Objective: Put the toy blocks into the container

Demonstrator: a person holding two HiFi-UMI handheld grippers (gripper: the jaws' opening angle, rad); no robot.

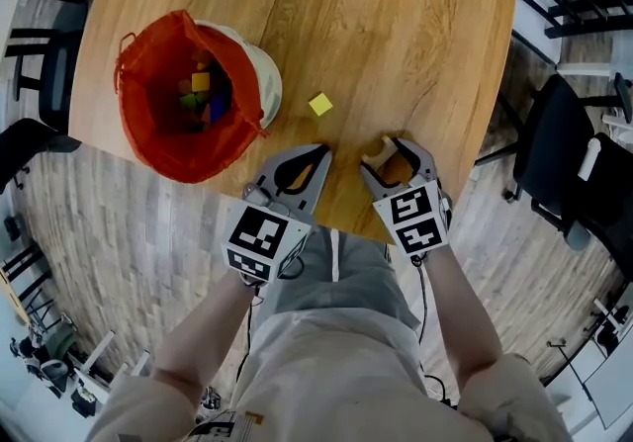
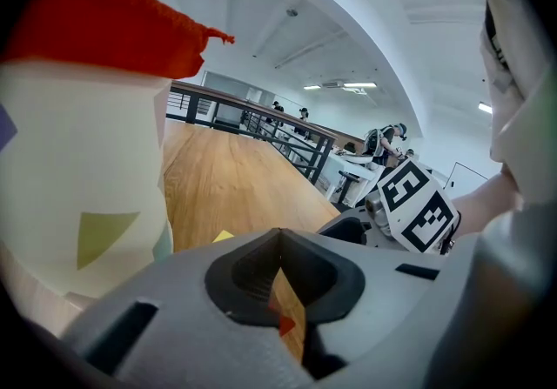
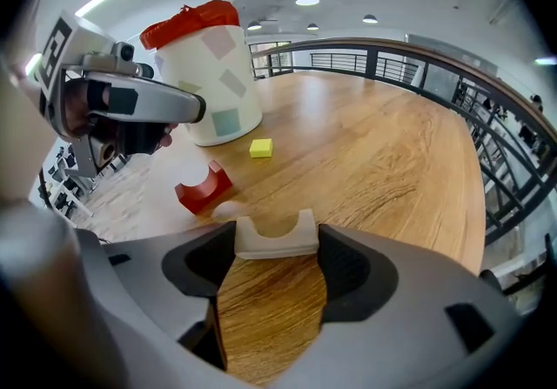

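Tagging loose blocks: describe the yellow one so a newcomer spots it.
On the round wooden table, look just right of the red-lined container. A small yellow cube lies alone on bare wood there. The other loose block is a red arch.

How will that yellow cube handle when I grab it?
The yellow cube looks rigid and small, so probably light. It sits flat on the table, so a push should slide it, not roll it. Its smooth-looking sides might slip in a loose grip.
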